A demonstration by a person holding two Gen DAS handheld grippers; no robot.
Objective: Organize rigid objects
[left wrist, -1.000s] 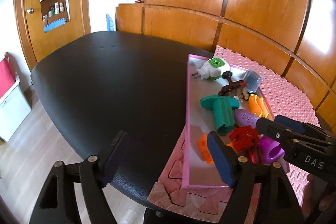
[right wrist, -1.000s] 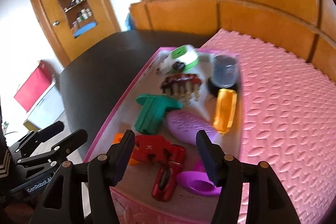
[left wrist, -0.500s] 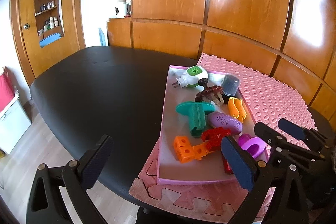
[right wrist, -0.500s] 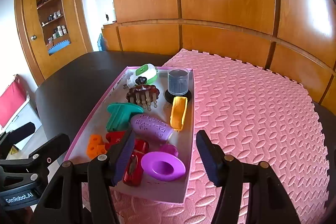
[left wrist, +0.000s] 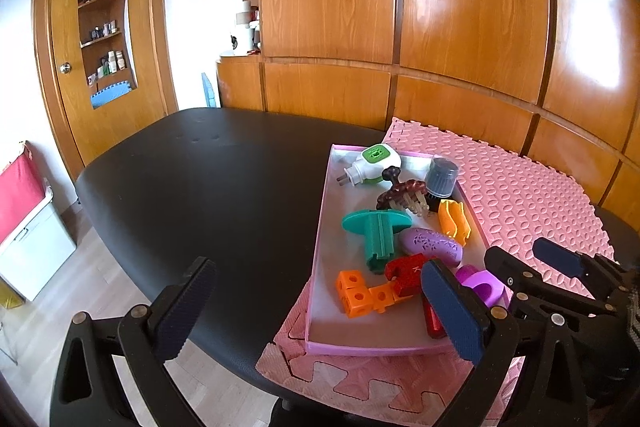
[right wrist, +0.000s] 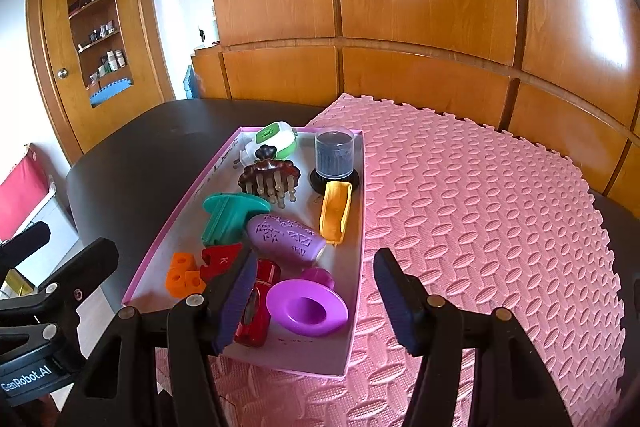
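Right wrist view: the right gripper [right wrist: 312, 297] hovers spread and empty over the near end of the pink tray [right wrist: 356, 311], which sits on the pink foam mat [right wrist: 500, 227]. The left gripper [left wrist: 316, 307] is spread wide, holding nothing. In the tray lie hard plastic pieces, probably light and stiff: a purple flanged cup [right wrist: 306, 307], an orange block piece [right wrist: 182, 275], a green T-shaped peg [right wrist: 230, 215]. The cup looks slippery; pinching its rim wall seems safest.

Black table [left wrist: 208, 187], pink foam mat [right wrist: 480, 207], wooden wall panels [left wrist: 460, 7]
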